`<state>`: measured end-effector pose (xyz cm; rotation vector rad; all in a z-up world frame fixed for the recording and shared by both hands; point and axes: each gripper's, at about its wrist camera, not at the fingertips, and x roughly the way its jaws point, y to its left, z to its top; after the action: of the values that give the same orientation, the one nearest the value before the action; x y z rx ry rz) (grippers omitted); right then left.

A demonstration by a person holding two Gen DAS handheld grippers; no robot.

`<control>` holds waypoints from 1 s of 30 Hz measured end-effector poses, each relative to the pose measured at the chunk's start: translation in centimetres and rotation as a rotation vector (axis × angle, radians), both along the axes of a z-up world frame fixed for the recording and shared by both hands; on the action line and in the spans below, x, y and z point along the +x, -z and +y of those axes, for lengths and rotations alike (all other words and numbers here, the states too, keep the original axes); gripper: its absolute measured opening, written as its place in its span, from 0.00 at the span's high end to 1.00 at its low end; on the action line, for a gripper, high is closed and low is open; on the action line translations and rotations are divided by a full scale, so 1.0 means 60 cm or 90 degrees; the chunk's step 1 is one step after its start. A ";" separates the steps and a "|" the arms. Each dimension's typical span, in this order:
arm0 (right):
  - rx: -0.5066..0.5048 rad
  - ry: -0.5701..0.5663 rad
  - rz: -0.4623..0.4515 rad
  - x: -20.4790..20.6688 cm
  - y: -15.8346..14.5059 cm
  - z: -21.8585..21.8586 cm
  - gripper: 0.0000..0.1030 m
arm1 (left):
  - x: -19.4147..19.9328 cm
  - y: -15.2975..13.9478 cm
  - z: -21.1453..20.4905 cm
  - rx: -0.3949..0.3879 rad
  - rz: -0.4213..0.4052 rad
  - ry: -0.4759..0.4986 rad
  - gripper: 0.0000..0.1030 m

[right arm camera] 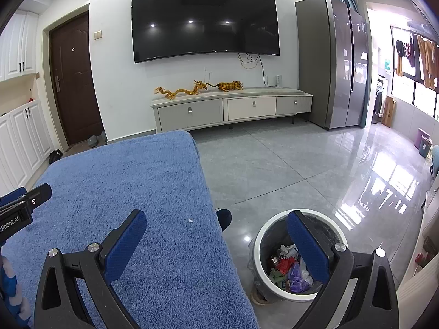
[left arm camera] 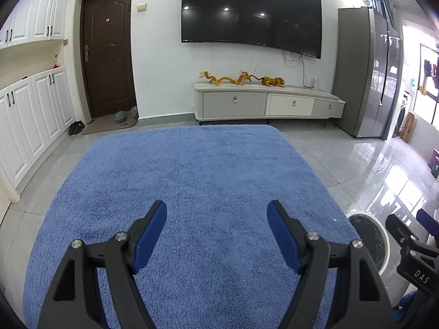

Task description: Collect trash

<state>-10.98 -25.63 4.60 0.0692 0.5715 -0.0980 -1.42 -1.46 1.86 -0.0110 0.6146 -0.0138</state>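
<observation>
Trash sits in the white bin on the floor, just under my right claw, whose jaws are spread wide and empty, straddling the edge of the blue-covered bench. A tiny white scrap lies on the cover between them. My left claw hangs wide open, holding nothing, above the bench.
</observation>
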 end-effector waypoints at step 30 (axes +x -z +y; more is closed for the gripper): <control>0.006 -0.009 0.017 0.016 0.018 0.008 0.00 | 0.012 0.018 0.041 -0.002 0.023 -0.068 0.28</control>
<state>-10.01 -25.18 3.51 0.0722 0.5996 -0.0824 -0.70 0.99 0.76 -0.0471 0.6487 0.0886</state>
